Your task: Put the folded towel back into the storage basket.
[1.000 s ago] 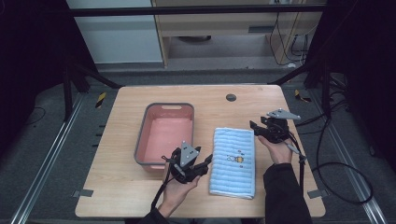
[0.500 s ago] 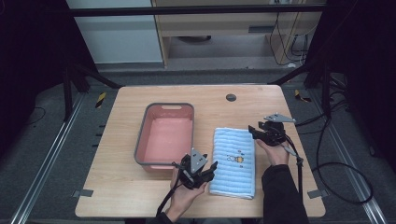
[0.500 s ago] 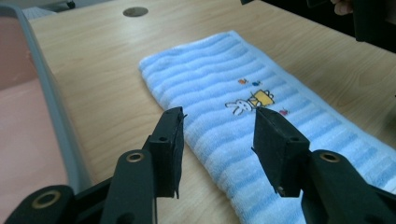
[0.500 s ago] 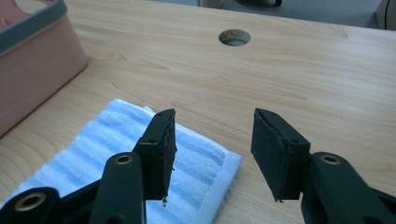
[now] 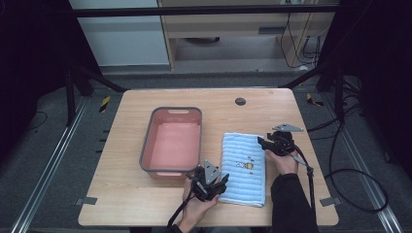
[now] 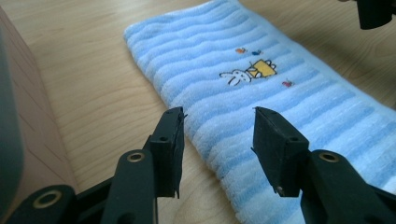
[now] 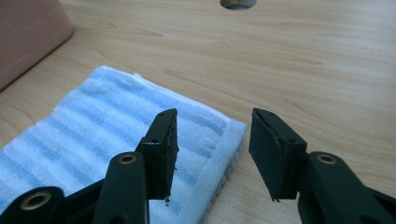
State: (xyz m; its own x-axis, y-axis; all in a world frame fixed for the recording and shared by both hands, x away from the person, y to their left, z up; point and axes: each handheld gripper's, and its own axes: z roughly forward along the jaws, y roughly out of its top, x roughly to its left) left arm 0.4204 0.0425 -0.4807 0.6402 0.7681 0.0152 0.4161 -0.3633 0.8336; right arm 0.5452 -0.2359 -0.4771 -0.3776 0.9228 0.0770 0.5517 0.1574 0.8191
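1. I see one folded terry towel (image 5: 244, 169), pale blue with ribbed stripes and a small rabbit print (image 6: 247, 72), lying flat on the wooden table (image 5: 126, 199) just right of one pink plastic tub (image 5: 172, 141)
2. My left gripper (image 6: 217, 126) straddles its near long edge, jaws half apart and just closing, nothing gripped
3. My right gripper (image 7: 212, 128) straddles a far corner, jaws likewise closing, not yet pinching

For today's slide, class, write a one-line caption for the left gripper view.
Open tongs poised over the near edge of a striped blue towel on a wooden table.
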